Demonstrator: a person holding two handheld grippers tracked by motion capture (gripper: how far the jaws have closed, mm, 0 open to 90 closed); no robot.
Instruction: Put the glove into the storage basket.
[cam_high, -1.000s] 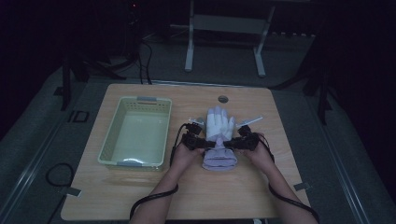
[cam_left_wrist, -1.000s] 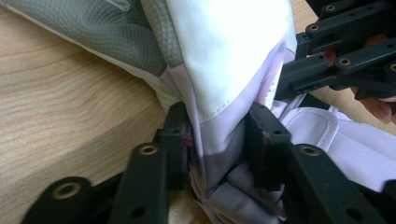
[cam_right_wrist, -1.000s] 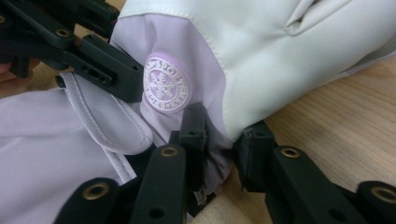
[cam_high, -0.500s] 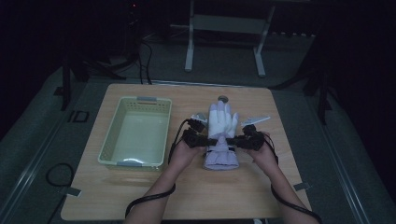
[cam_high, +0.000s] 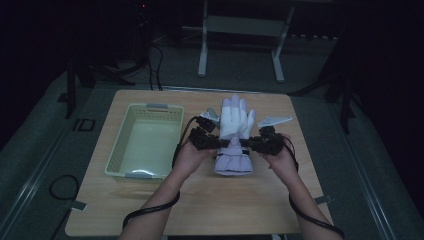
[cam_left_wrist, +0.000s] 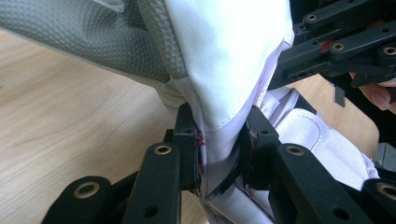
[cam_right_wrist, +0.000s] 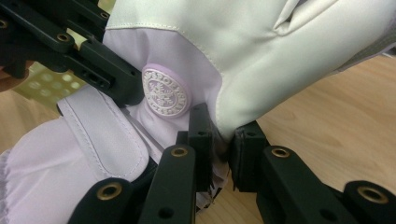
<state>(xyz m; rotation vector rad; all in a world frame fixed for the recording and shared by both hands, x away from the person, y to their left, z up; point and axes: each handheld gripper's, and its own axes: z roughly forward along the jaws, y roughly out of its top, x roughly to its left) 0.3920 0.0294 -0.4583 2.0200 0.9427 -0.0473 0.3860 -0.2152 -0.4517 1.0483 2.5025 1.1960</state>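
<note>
Gripping a white and pale-lilac glove (cam_high: 235, 135) from both sides at its wrist, the left gripper (cam_high: 212, 143) and the right gripper (cam_high: 251, 145) each have their jaws clamped on a fold of its fabric. Over the wooden table (cam_high: 150, 210), just right of the pale green basket (cam_high: 115, 165), the glove hangs between them, fingers pointing away from the person and cuff toward them. From the left gripper view the fabric (cam_left_wrist: 219, 154) is pinched between the black pads, with grey textured palm material above. From the right gripper view a round embossed badge (cam_right_wrist: 166, 95) sits just beside the pinched fold.
</note>
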